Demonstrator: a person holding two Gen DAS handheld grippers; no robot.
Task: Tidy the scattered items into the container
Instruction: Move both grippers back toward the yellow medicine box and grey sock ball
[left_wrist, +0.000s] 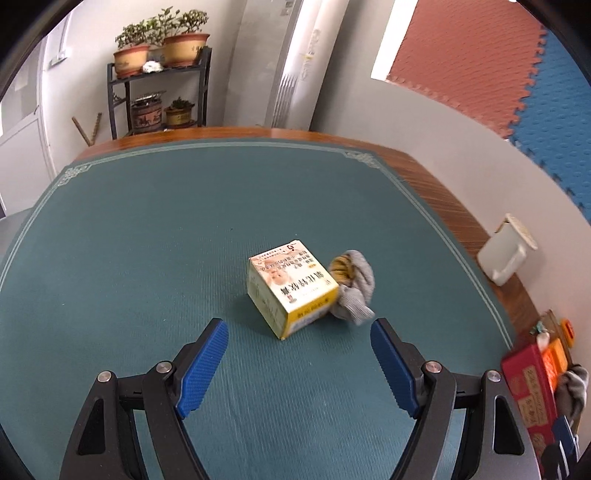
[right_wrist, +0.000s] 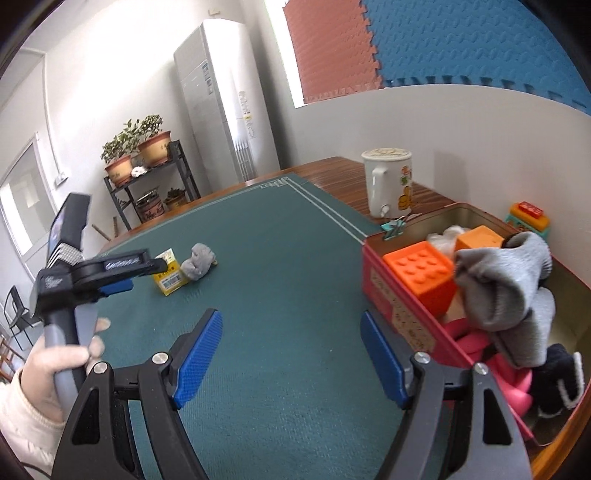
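The left gripper (left_wrist: 299, 328) hangs with its ribbed blue pads spread wide and nothing between them, over bare green mat (left_wrist: 147, 240). Just ahead of its tips lies a yellow-and-white cardboard box (left_wrist: 291, 286), square-edged and turned corner-on toward the claw. A crumpled grey knit sock (left_wrist: 354, 291) touches the box's right side. Around this pair the finely woven mat lies open on all sides, out to its pale border lines and the wooden table edge (left_wrist: 436, 184) beyond.

The right gripper (right_wrist: 291, 345) is likewise fully spread and holds nothing, above the mat near the table's right edge. Just beside its right finger stands the red tin container (right_wrist: 399, 295), with a metallic inner wall. Inside it are an orange studded block (right_wrist: 421, 273), a smooth orange cube (right_wrist: 478, 238), pink pieces, a dark knit item and a grey sock (right_wrist: 506, 280) draped over the pile. Behind the tin, on bare wood, stands a white lidded mug (right_wrist: 388, 184). Far left in the right wrist view, a hand (right_wrist: 55, 365) grips the other tool's handle.
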